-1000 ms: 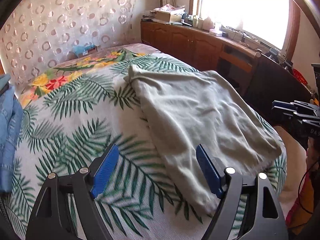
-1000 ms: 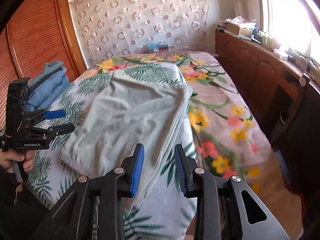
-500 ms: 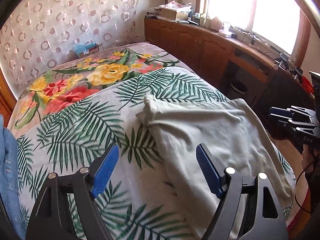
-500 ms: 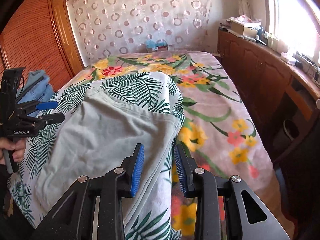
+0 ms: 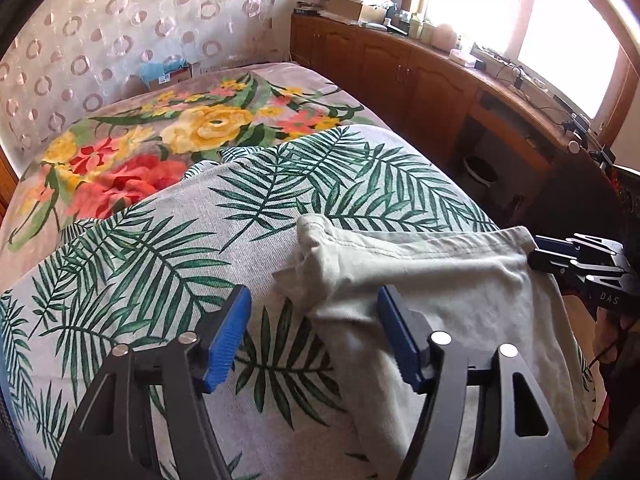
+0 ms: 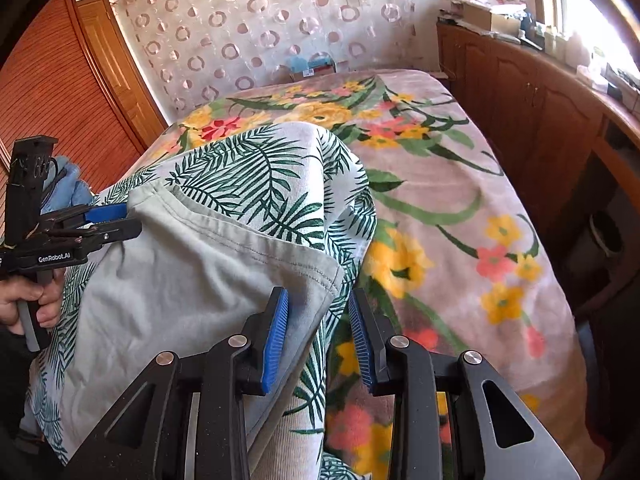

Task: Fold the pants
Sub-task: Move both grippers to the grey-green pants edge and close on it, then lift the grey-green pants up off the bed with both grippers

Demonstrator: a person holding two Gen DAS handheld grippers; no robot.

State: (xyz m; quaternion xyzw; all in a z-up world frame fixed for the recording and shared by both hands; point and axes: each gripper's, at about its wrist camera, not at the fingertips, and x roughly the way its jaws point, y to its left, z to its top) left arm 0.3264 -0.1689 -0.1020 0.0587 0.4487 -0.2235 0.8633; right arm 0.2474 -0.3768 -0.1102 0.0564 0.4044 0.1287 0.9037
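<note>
The pale grey-green pants (image 5: 448, 296) lie folded on a palm-leaf cloth (image 5: 160, 248) on the bed; they also show in the right wrist view (image 6: 180, 280). My left gripper (image 5: 314, 330) is open, its jaws astride the far left corner of the pants. My right gripper (image 6: 318, 332) is open, its jaws astride the far right corner. Each gripper shows from the other side: the right one (image 5: 560, 256) and the left one (image 6: 108, 220), both at the hem line.
A floral blanket (image 6: 460, 220) covers the bed. Blue denim clothes (image 6: 68, 192) lie at the left. Wooden cabinets (image 5: 420, 80) with clutter run under the window on the right. A wooden wardrobe (image 6: 60, 92) stands at the left.
Both grippers have moved forward along the pants to the far edge, each now astride a corner. Both stay open.
</note>
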